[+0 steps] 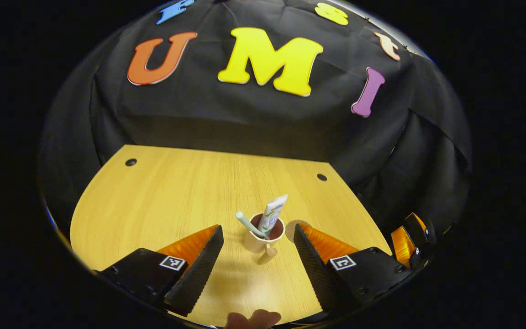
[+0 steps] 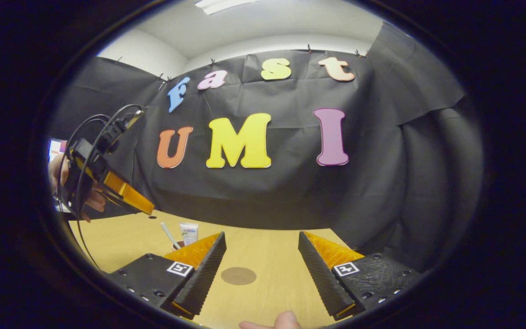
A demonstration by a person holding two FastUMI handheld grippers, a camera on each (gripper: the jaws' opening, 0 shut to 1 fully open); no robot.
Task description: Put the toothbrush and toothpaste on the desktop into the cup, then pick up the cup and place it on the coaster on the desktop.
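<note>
Both grippers' jaws spread wide: left gripper (image 1: 258,237) hovers around the cup (image 1: 263,235) holding toothbrush (image 1: 248,224) and toothpaste (image 1: 273,212), right gripper (image 2: 262,244) above the coaster (image 2: 238,275).

Wood-grain desktop (image 1: 162,196), matt cloth wall (image 1: 244,123)

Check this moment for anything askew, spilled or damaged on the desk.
Nothing stands out. The cup stands upright on the desk with the toothbrush and toothpaste tube leaning inside it. The coaster lies flat and bare. Both grippers, left and right, are open.
</note>
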